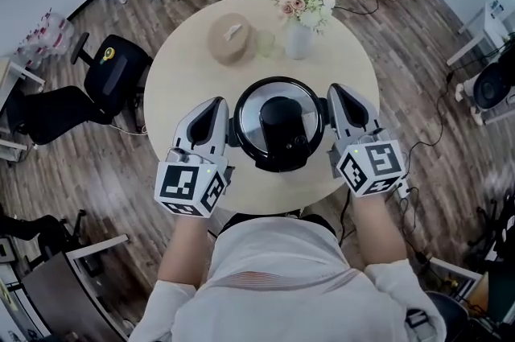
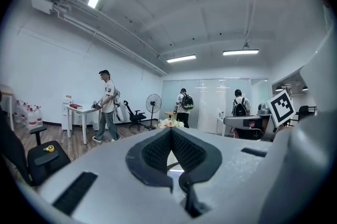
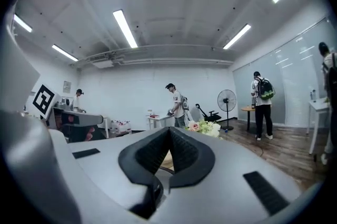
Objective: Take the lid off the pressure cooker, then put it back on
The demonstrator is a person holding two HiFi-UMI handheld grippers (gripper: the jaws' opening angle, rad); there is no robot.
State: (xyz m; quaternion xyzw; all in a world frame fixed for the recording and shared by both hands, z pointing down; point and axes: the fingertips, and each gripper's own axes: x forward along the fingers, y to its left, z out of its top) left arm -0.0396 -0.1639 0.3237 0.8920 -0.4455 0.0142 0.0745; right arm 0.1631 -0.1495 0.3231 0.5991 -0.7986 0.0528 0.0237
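Pressure cooker (image 1: 278, 157) stands at the table (image 1: 181, 79) centre, lid (image 1: 248, 117) seated; left hand-held gripper (image 1: 219, 104) and right hand-held gripper (image 1: 337, 92) flank it, jaws together (nothing between either pair); removal seemingly pending; next, opened jaws must take the lid's handle (image 1: 280, 123)

pressure cooker (image 1: 278, 123) between left gripper (image 1: 216, 105) and right gripper (image 1: 339, 93), vase (image 1: 298, 39) behind
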